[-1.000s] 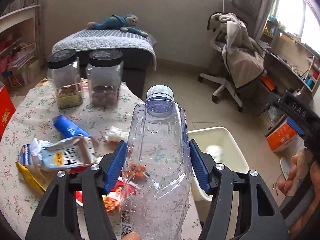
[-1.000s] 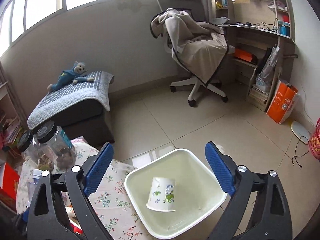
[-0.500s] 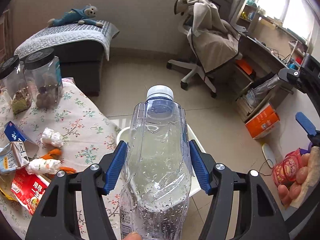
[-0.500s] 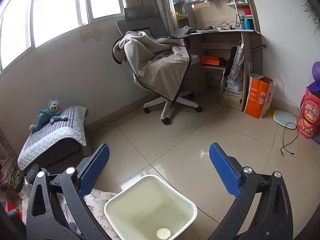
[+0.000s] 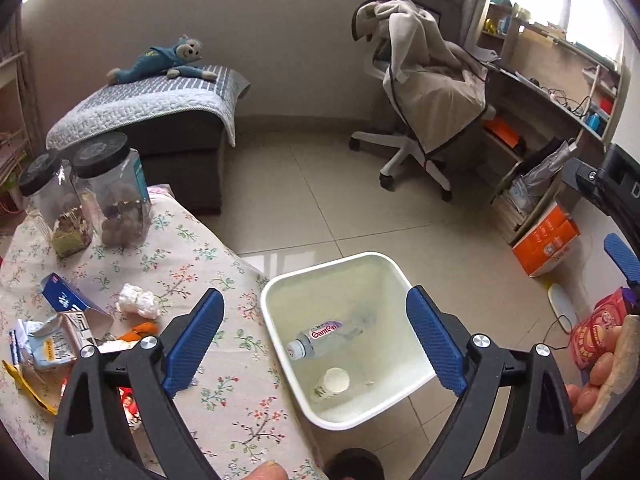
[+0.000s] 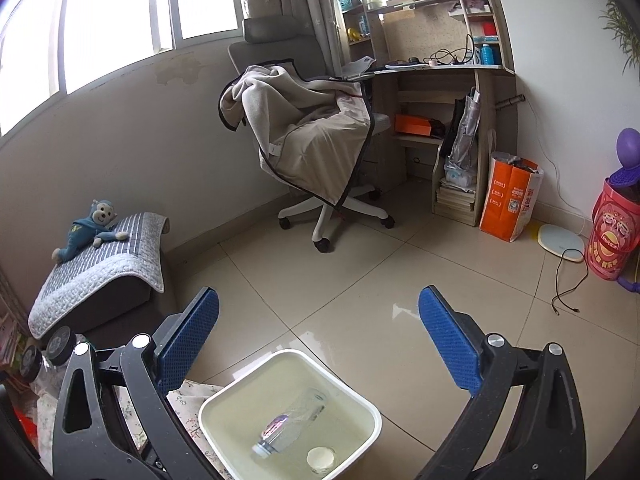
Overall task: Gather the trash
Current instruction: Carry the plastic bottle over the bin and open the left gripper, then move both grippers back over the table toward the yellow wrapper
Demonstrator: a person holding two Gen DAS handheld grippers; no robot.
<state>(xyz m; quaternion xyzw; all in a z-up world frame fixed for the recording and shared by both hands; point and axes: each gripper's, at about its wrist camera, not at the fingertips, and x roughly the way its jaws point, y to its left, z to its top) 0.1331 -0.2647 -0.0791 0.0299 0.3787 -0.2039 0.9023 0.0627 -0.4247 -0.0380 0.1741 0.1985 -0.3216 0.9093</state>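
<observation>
Now the clear plastic water bottle (image 5: 326, 335) lies on its side in the white square plastic bin (image 5: 394, 271), beside a paper cup (image 5: 332, 384). Left gripper (image 5: 316, 340) jaws have just been opening, nothing between them, angled down over the bin. Right gripper (image 6: 320, 344) stands wide, empty. Best next: swing left back to the floral-cloth table (image 5: 188, 252) for the crumpled white tissue (image 5: 138, 301).

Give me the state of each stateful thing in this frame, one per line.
Left gripper: open, jaws just opened, nothing between them.
Right gripper: open, empty.
Plastic bottle: capped, lying on its side in the bin.
Paper cup: tipped over in the bin.
Bin: upright, no lid.
Two jars: lids on, upright on the table.
</observation>
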